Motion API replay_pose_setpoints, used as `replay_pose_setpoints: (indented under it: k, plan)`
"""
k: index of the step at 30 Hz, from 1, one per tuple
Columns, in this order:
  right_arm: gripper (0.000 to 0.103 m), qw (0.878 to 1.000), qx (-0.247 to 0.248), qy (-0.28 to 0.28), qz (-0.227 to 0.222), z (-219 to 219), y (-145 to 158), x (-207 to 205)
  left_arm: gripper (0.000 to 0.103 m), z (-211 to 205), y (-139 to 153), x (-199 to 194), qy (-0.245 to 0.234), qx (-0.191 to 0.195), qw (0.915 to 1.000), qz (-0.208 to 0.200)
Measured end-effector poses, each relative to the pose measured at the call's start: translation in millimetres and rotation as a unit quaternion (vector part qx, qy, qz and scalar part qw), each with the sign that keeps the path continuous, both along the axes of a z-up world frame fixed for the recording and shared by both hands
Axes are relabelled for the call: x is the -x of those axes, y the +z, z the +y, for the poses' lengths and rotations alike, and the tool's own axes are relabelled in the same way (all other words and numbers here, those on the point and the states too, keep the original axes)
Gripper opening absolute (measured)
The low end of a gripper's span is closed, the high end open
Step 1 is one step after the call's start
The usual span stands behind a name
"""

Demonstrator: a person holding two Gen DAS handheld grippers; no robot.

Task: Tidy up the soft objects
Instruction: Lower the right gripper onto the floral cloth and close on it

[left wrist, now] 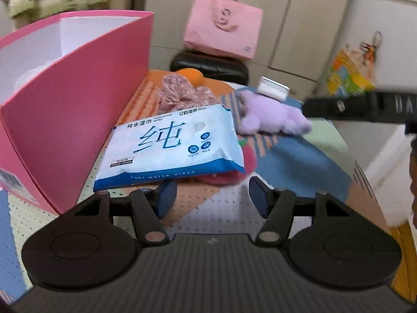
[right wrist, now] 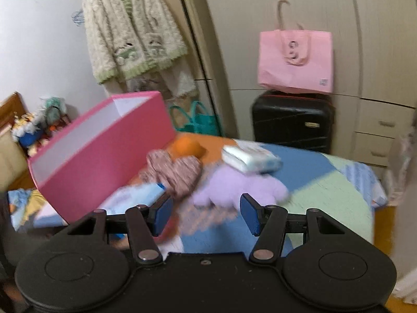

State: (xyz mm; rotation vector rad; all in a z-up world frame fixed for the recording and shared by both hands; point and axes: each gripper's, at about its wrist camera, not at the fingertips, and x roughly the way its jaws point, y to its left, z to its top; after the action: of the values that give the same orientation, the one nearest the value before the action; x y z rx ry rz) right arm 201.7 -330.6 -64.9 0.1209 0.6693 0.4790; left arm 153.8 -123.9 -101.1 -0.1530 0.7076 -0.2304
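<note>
An open pink box stands at the left on the patchwork cover. Beside it lies a blue-and-white wet wipes pack, partly over a red fuzzy thing. My left gripper hovers just in front of the pack, open, with nothing between its pads. Farther back lie a pink knitted heart, an orange ball, a lilac plush and a white tissue pack. My right gripper is open and empty, just short of the lilac plush, with the heart to its left and the box beyond.
A black suitcase with a pink paper bag on top stands behind the table against the wardrobe. A fuzzy cream jacket hangs at the back left. A black bar of the other tool crosses the right side of the left wrist view.
</note>
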Motion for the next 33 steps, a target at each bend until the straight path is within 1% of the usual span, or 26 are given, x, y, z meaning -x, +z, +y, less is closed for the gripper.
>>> replay_pose_setpoints:
  k: [4,8,11,15,17,19,21,23,24,25,26,27,28,29,30,31,33]
  plan:
    - [0.063,0.999,-0.021,0.028,0.03,16.1,-0.4,-37.7,0.068,-7.2,-3.6,-1.6,0.019,-0.008,0.9996,-0.019]
    - [0.064,0.995,-0.045,0.046,0.071,30.8,-6.6,-74.2,0.078,-13.5,-8.7,-2.9,0.026,-0.018,0.9989,-0.036]
    - [0.065,0.993,-0.051,0.054,0.092,45.3,-11.7,-95.5,0.079,-20.1,-9.1,-5.2,0.023,-0.025,0.9986,-0.04]
    - [0.066,0.99,-0.051,0.063,0.117,65.1,-23.1,-112.4,0.082,-20.8,-7.0,-5.9,0.03,-0.021,0.9988,-0.031]
    - [0.066,0.989,-0.046,0.063,0.126,72.6,-29.6,-117.7,0.085,-19.3,-6.1,-9.2,0.037,-0.01,0.999,-0.025]
    - [0.066,0.988,-0.042,0.059,0.138,77.9,-37.9,-120.3,0.086,-17.9,-5.3,-11.5,0.045,0.001,0.9988,-0.021]
    - [0.066,0.988,-0.035,0.058,0.141,83.3,-44.7,-119.1,0.085,-19.2,-5.8,-13.2,0.048,-0.007,0.9986,-0.022]
    - [0.065,0.99,-0.014,0.061,0.129,87.6,-44.4,-115.1,0.085,-23.3,-7.0,-14.7,0.048,-0.031,0.998,-0.026]
    - [0.063,0.99,-0.003,0.061,0.125,89.9,-44.6,-112.4,0.084,-24.2,-7.7,-14.5,0.046,-0.036,0.9979,-0.029]
    - [0.056,0.99,0.006,0.065,0.125,91.3,-44.2,-111.1,0.084,-24.4,-7.6,-14.1,0.044,-0.036,0.9979,-0.029]
    - [0.045,0.989,0.012,0.072,0.125,92.6,-44.3,-109.0,0.081,-23.5,-7.3,-14.1,0.043,-0.035,0.9981,-0.029]
    - [0.039,0.989,0.014,0.075,0.126,91.0,-44.0,-108.0,0.074,-22.0,-6.9,-13.7,0.041,-0.032,0.9982,-0.03]
    - [0.023,0.989,0.014,0.078,0.129,90.7,-44.5,-106.8,0.068,-20.7,-6.7,-13.5,0.039,-0.032,0.9983,-0.03]
    - [0.016,0.988,0.017,0.081,0.129,89.3,-44.7,-105.9,0.062,-19.7,-6.3,-15.1,0.037,-0.039,0.9981,-0.03]
    - [0.012,0.988,0.022,0.085,0.125,88.7,-44.7,-102.9,0.056,-19.7,-6.3,-14.8,0.03,-0.045,0.9981,-0.031]
    - [0.01,0.988,0.024,0.087,0.122,88.5,-44.5,-101.4,0.052,-19.8,-6.6,-14.4,0.022,-0.048,0.9981,-0.03]
    - [0.009,0.989,0.025,0.09,0.116,84.5,-43.1,-96.5,0.049,-20.3,-6.5,-11.4,0.008,-0.056,0.9979,-0.033]
